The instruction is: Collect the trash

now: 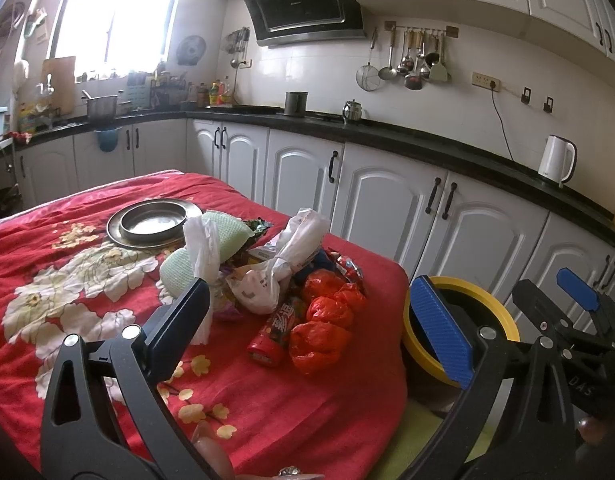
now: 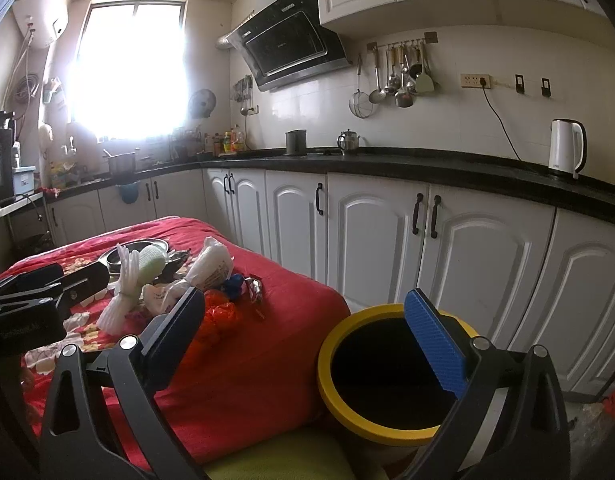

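Observation:
A heap of trash lies on the red flowered cloth [image 1: 87, 216]: a knotted red plastic bag [image 1: 327, 320], a red snack wrapper [image 1: 273, 332], a tied white plastic bag [image 1: 275, 272], white foam netting [image 1: 203, 248] and a pale green foam net [image 1: 179, 268]. My left gripper [image 1: 311, 328] is open just in front of the heap, with nothing between its fingers. The yellow-rimmed bin [image 2: 327, 360] stands off the table's right corner. Over the bin's near side, my right gripper [image 2: 307, 340] is open and empty. The same red bag [image 2: 219, 316] shows in the right wrist view, as does the left gripper [image 2: 63, 276].
Stacked metal plates [image 1: 151, 220] sit behind the heap. White cabinets [image 2: 371, 240] under a black counter [image 2: 387, 162] run close behind the table and bin. A white kettle [image 2: 567, 152] stands on the counter. A yellow-green cushion [image 2: 275, 460] lies below the table edge.

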